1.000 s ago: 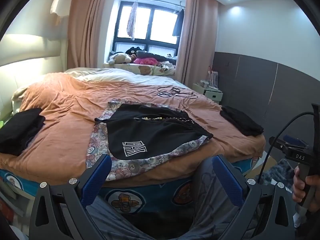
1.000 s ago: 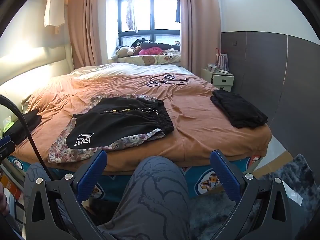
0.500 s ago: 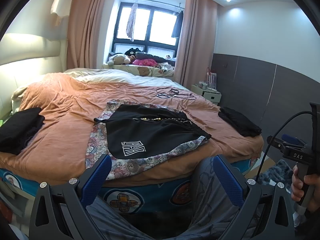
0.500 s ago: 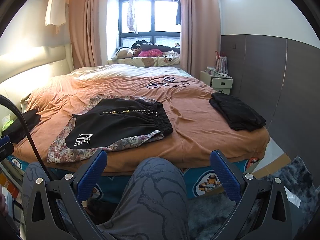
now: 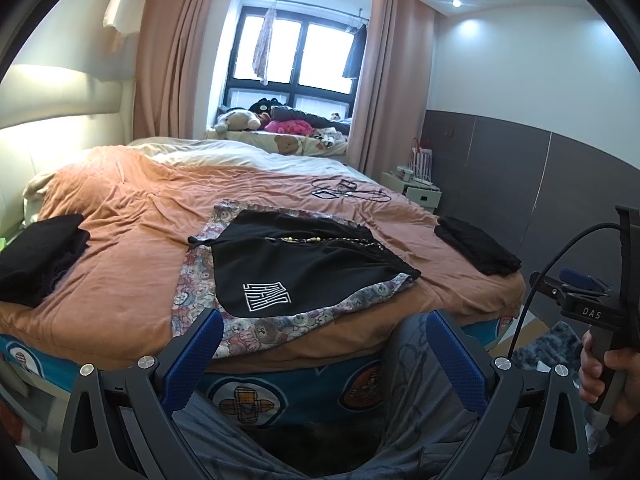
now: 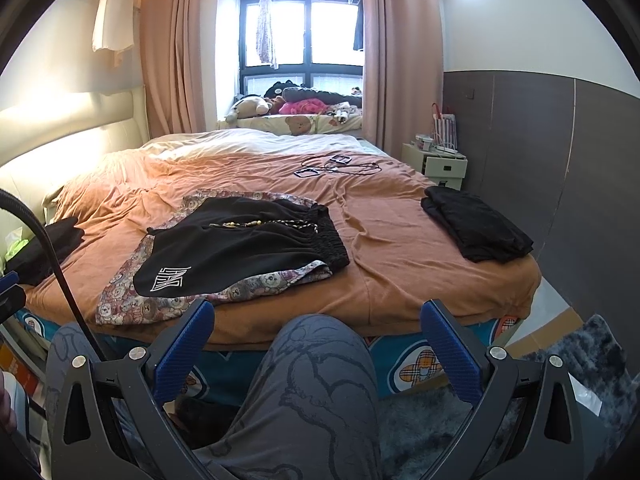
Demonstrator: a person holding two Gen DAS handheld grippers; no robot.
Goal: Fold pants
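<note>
Near the bed's [image 5: 120, 312] front edge the black pants [image 5: 304, 268] lie unfolded on a bear-print cloth [image 5: 192, 288]; folding is all ahead. My left gripper [image 5: 320, 364] and right gripper [image 6: 316, 356] gape empty, short of the bed.

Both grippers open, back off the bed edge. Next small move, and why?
Probably bring both forward toward the black shorts. They lie flat and unfolded on the bear-print cloth near the bed's front edge; the left gripper and right gripper are open, empty and short of the mattress, over the person's knees.
</note>
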